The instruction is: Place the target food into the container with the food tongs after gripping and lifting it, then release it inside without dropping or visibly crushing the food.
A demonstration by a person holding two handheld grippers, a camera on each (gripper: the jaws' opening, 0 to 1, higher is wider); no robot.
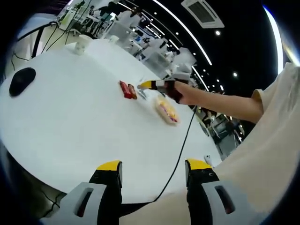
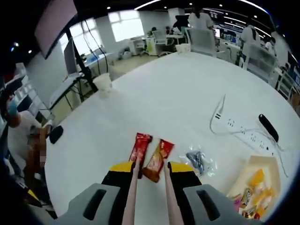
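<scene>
My right gripper [image 2: 151, 169] is shut on a pair of pale food tongs [image 2: 132, 192], whose two arms run forward between its jaws. The tong tips straddle the near end of an orange-red snack packet [image 2: 158, 158] lying flat on the white table [image 2: 187, 89]. A darker red packet [image 2: 139, 146] lies just to its left. The pale container [image 2: 262, 161] with several wrapped foods sits at the lower right. From the left gripper view, the right gripper [image 1: 154, 85] hovers by the packets [image 1: 127, 90], beside the container [image 1: 167, 111]. My left gripper [image 1: 154, 165] stands open over the table's near edge.
A clear-wrapped small item [image 2: 199, 161] lies right of the packets. A white power strip [image 2: 243, 131] with its cord and a black oblong object [image 2: 268, 127] lie beyond the container. A paper cup [image 2: 104, 82] and a black mouse [image 2: 56, 133] sit farther off. A black cable [image 1: 180, 154] crosses the table's edge.
</scene>
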